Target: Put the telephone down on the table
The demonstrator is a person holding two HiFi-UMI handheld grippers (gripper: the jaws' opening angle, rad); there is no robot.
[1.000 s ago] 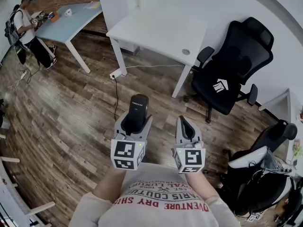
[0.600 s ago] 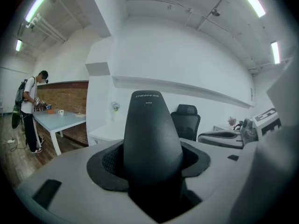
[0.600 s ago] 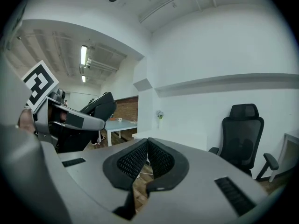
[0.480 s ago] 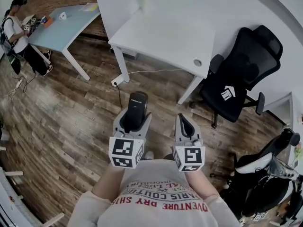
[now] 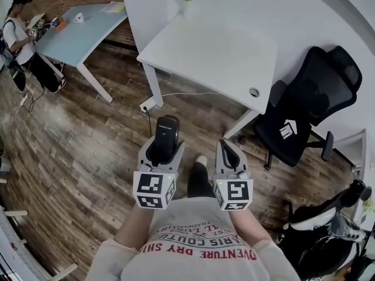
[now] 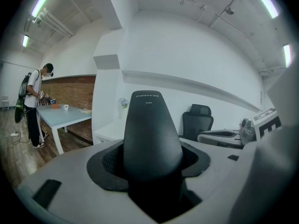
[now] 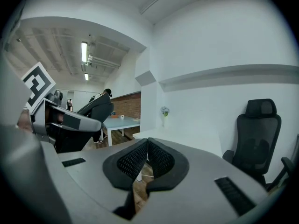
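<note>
The left gripper (image 5: pixel 163 152) is clenching a black cordless telephone (image 6: pixel 152 134) between its two pads. The handset is standing upright in the jaws, its lower part sunk between them and its rounded top poking out past the fingertips. Phone and gripper are hovering over the wooden floor (image 5: pixel 88 139), apart from the white table (image 5: pixel 211 51) ahead (a black office chair (image 5: pixel 310 98) is sitting at that table's right). The right gripper (image 5: pixel 228 154) is hanging just beside the left, its pads pressing together on nothing.
</note>
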